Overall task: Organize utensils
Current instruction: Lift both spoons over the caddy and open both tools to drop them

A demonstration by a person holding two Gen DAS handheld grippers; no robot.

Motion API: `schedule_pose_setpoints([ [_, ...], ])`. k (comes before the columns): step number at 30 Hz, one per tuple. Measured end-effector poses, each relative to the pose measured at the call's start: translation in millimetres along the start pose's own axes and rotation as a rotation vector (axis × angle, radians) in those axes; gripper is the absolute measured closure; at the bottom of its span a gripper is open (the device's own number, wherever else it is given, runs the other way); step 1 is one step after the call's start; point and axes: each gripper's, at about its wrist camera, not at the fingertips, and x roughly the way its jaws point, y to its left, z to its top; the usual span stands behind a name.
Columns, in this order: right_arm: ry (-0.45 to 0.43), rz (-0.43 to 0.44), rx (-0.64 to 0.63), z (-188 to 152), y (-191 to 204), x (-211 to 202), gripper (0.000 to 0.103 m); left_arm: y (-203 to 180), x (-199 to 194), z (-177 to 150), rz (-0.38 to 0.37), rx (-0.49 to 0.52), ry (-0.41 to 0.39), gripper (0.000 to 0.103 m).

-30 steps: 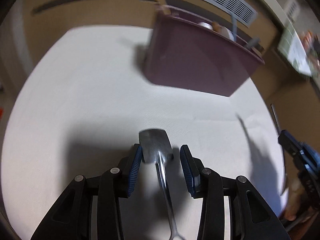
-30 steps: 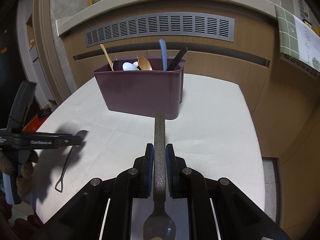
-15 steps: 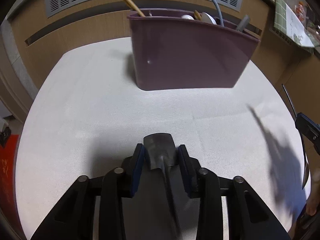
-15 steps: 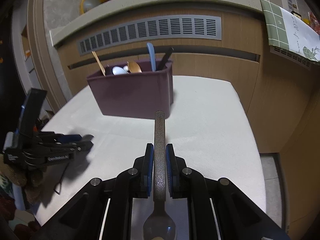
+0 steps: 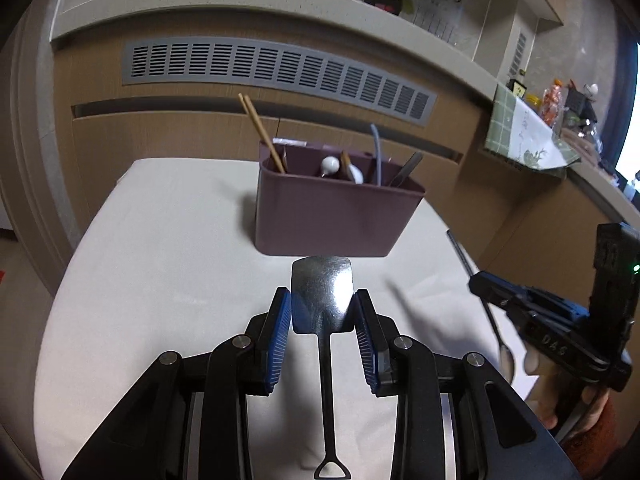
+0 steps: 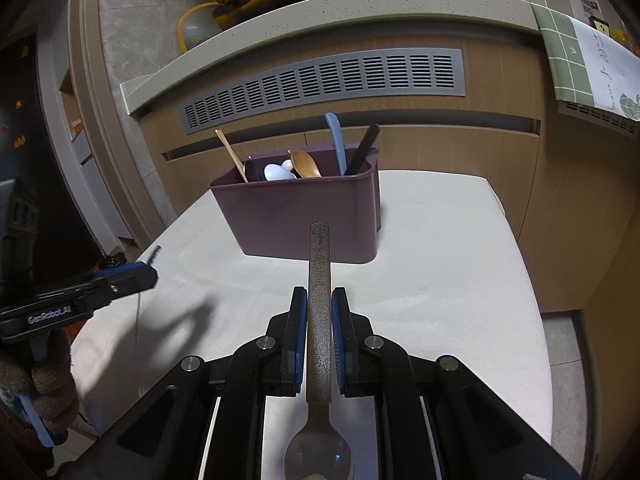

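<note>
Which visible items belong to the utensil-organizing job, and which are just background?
Job items:
- flat shovel-shaped metal spoon, in left gripper
- speckled-handled metal spoon, in right gripper
- maroon plastic utensil caddy

Background:
- green checked cloth
- grey vent grille

The left tool point(image 6: 80, 296) reads "GenRobot.AI"; the right tool point(image 5: 548, 320) shows "DAS".

Right gripper point(image 6: 319, 332) clamped on spoon point(image 6: 319, 320), gritty handle pointing toward maroon caddy point(image 6: 298, 216), bowl nearest camera. Caddy on white tablecloth point(image 6: 440, 264), holding upright utensils. Left gripper point(image 6: 120, 280) left of caddy, over cloth edge.
</note>
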Motion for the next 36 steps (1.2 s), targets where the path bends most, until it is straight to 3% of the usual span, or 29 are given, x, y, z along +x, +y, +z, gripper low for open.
schedule_pose_setpoints([
  [8, -0.021, -0.023, -0.023, 4.7, 6.0, -3.9, 0.092, 8.5, -2.3, 8.2, 0.0, -0.029, -0.034, 0.07],
  [11, -0.037, -0.016, -0.015, 12.4, 4.0, -4.2, 0.092, 7.2, -14.1, 32.5, -0.007, -0.023, -0.098, 0.07],
  [14, -0.149, -0.009, -0.042, 45.9, 8.1, -22.6, 0.092, 2.3, -39.3, 77.9, -0.041, -0.013, -0.23, 0.07],
  [17, -0.344, 0.015, -0.064, 96.9, 14.2, -57.0, 0.092, 3.0, -58.2, 125.7, -0.058, -0.044, -0.38, 0.07],
  [21, -0.534, 0.074, -0.046, 142.1, 14.0, -77.4, 0.092, 10.2, -56.0, 159.2, -0.044, -0.088, -0.527, 0.07],
  [28, -0.516, 0.038, 0.023, 163.4, 12.8, -19.6, 0.092, 30.5, 0.4, 164.2, -0.028, -0.125, -0.53, 0.07],
  [33, -0.532, -0.082, -0.017, 159.7, 22.5, 26.2, 0.092, 37.4, 35.1, 156.5, 0.01, -0.118, -0.562, 0.07],
  [36, -0.53, -0.099, -0.014, 158.2, 21.0, 45.4, 0.092, 36.5, 49.9, 150.9, 0.014, -0.104, -0.589, 0.07],
])
